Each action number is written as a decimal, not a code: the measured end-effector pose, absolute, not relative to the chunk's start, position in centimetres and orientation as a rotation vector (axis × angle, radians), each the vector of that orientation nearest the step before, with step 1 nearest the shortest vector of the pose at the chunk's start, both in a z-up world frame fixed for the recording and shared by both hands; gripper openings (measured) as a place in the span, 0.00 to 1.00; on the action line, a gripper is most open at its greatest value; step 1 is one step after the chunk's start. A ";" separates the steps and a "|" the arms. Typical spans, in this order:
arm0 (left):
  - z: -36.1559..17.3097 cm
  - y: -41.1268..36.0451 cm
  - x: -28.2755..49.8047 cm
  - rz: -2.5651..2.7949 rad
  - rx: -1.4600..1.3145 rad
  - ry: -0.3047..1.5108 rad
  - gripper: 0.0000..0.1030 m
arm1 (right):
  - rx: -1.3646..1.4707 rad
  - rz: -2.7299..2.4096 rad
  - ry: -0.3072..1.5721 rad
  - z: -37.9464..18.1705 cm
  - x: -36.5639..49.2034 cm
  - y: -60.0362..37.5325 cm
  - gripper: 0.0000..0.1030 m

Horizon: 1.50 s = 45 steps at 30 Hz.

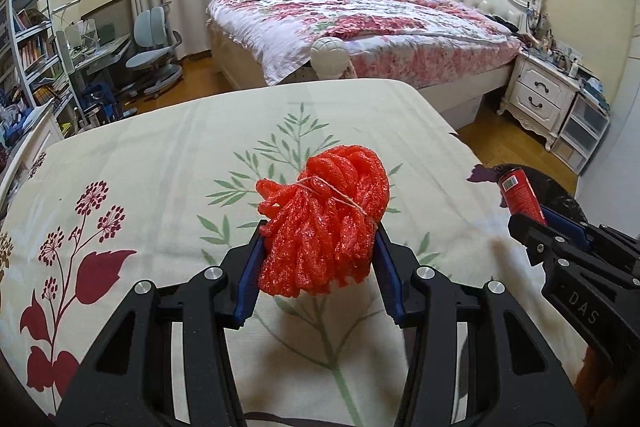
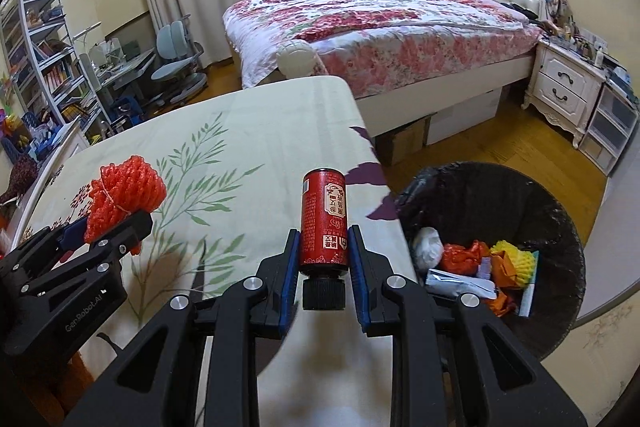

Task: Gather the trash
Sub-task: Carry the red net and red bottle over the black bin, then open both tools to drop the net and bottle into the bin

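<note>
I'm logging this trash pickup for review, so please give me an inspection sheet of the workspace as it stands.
Surface: table under a cream cloth with a plant print.
Job's things: red foam net bundle and red bottle, both held; trash bin, black-lined, already holding scraps, beside the table.
Clutter: nothing seen on the cloth.
Grippers: left gripper jaws shut on the bundle; right gripper jaws shut on the bottle, cap toward the camera.
Cables: nothing seen.
Surroundings: bed, nightstand, bookshelf.
</note>
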<state>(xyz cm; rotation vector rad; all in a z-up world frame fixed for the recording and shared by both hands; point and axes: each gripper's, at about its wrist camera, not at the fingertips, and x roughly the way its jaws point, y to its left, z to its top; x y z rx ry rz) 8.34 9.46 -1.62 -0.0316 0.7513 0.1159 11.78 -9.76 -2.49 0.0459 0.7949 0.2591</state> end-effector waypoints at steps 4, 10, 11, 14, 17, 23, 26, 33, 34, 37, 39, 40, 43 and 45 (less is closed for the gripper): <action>-1.4 6.7 8.7 0.073 -0.009 0.737 0.47 | 0.059 0.208 0.781 -2.3 11.5 -12.4 0.24; -1.7 2.5 9.6 0.007 0.028 0.729 0.47 | 0.083 0.132 0.766 -2.4 11.5 -15.9 0.24; -1.8 1.9 9.8 -0.004 0.032 0.729 0.47 | 0.085 0.118 0.764 -2.5 11.5 -16.5 0.24; -2.0 0.2 10.5 -0.031 0.041 0.727 0.47 | 0.093 0.084 0.765 -2.8 11.7 -18.0 0.24; -2.2 -1.6 11.1 -0.056 0.055 0.721 0.47 | 0.107 0.057 0.767 -3.1 12.0 -19.2 0.24; -2.7 -4.8 12.6 -0.094 0.090 0.713 0.47 | 0.131 0.013 0.774 -3.9 13.1 -21.2 0.24; -3.1 -6.1 13.4 -0.109 0.100 0.719 0.47 | 0.142 -0.001 0.779 -4.3 13.7 -21.9 0.24; -4.0 -8.4 15.0 -0.123 0.137 0.728 0.48 | 0.157 -0.024 0.792 -5.1 14.9 -23.2 0.24; -4.1 -8.6 15.2 -0.122 0.140 0.731 0.48 | 0.160 -0.026 0.795 -5.3 15.1 -23.3 0.24; -4.6 -9.0 15.7 -0.124 0.149 0.746 0.49 | 0.176 -0.032 0.804 -5.7 15.4 -23.6 0.24; -4.8 -9.3 15.8 -0.130 0.153 0.752 0.53 | 0.190 -0.035 0.812 -6.1 15.6 -24.0 0.24; -4.9 -9.4 15.8 -0.132 0.156 0.755 0.54 | 0.198 -0.035 0.819 -6.3 15.5 -24.2 0.25; -5.1 -9.4 16.0 -0.127 0.154 0.764 0.68 | 0.211 -0.057 0.820 -6.6 15.5 -24.6 0.42; -5.1 -9.2 16.1 -0.121 0.145 0.768 0.75 | 0.214 -0.071 0.814 -6.5 15.3 -24.9 0.46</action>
